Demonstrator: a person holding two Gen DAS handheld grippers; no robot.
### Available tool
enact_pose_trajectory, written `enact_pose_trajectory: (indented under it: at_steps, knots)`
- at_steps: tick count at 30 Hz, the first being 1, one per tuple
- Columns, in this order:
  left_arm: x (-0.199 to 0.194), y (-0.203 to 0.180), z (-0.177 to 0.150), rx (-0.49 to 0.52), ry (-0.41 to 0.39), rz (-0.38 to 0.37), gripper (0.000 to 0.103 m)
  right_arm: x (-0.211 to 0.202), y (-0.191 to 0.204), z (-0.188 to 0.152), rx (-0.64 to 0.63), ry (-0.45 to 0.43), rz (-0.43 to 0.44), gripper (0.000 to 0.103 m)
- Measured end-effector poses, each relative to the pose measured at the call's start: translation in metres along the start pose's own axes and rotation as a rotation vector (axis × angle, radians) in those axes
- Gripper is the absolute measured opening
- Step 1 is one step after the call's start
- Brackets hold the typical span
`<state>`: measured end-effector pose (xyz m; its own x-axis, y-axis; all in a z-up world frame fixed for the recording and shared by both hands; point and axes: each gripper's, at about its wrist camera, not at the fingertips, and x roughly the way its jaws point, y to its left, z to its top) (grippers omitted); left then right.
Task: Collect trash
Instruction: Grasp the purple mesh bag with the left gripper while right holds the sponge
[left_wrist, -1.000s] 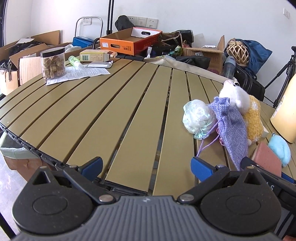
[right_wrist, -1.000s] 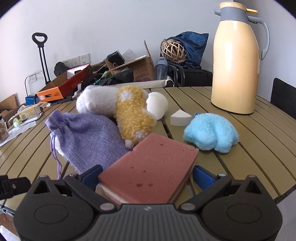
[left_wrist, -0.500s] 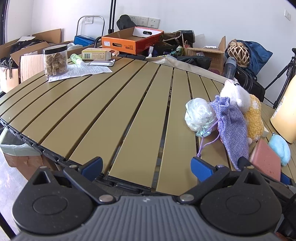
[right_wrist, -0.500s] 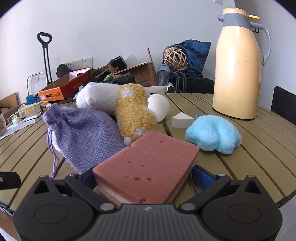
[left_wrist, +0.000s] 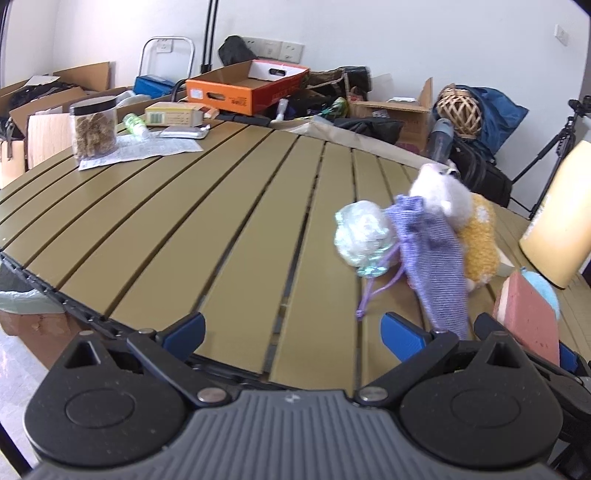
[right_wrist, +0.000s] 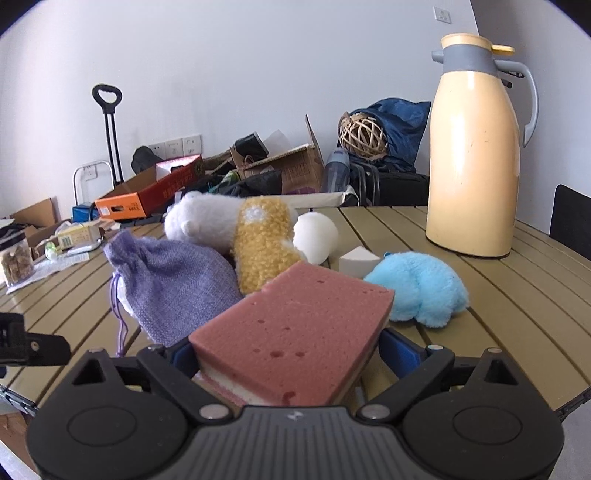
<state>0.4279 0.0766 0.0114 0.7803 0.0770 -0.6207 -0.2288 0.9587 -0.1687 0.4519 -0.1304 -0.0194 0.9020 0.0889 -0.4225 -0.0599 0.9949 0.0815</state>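
Pink sponge (right_wrist: 295, 332): clamped in right gripper (right_wrist: 291, 354). Left gripper (left_wrist: 291, 328): spread, empty. Crumpled plastic (left_wrist: 364, 238) beside sponge: uncollected (bin unconfirmed). Task early.

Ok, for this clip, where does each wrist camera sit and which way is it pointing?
Left wrist: behind the open left gripper at the slatted olive table's near edge, facing across it; only the gripper shows.
Right wrist: behind the right gripper, its fingers closed on the pink rectangular sponge, facing the cream thermos jug.
Shared: the purple drawstring pouch.
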Motion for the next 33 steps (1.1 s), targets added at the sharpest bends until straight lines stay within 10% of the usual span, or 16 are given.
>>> enact_pose_trajectory:
  at_steps: [21,33]
  knots:
    - [0.024,-0.083,-0.010,0.109,-0.038,-0.170,0.103,-0.034,-0.096,0.013,0.128,-0.093,-0.113,0.097]
    - [0.063,-0.090,0.004,0.020,-0.021,-0.200,0.071,-0.034,-0.121,0.009,0.167,-0.085,-0.134,0.097]
